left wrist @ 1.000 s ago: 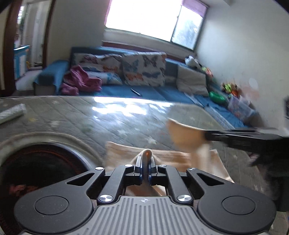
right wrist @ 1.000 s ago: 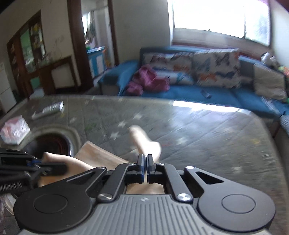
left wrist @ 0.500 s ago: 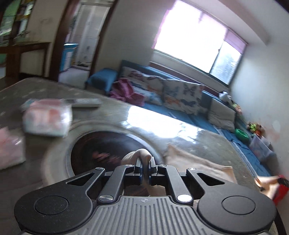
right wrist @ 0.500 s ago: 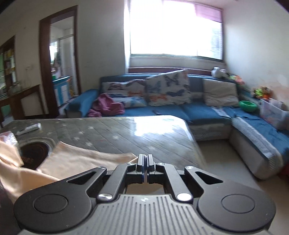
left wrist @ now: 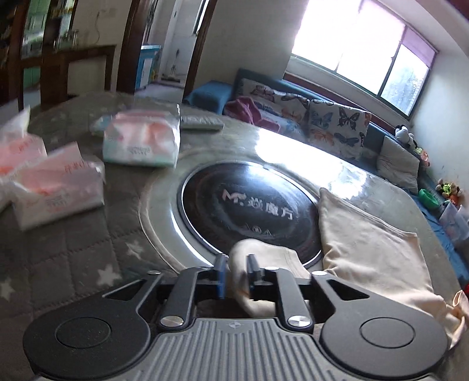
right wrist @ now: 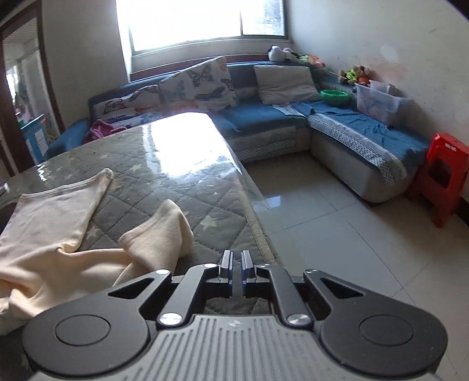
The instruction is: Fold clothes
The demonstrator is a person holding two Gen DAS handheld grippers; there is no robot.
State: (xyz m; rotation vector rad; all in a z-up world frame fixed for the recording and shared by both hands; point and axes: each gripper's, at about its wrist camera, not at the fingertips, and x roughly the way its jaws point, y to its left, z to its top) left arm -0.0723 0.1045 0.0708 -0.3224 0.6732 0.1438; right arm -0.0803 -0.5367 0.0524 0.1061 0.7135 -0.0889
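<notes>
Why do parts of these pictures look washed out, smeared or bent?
Left wrist view: the bright window blows out white and glares off the glossy table; the pink tissue packs smear with motion. Right wrist view: the same window overexposes; the fisheye lens bends the white walls.

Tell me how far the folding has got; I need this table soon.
Barely begun. Done: the cream garment is laid out on the table, partly over the black cooktop. In hand: the left hand-held gripper is opening with a cuff between its jaws; the right hand-held gripper is opening, empty, beside a crumpled sleeve. Left: every fold.
</notes>
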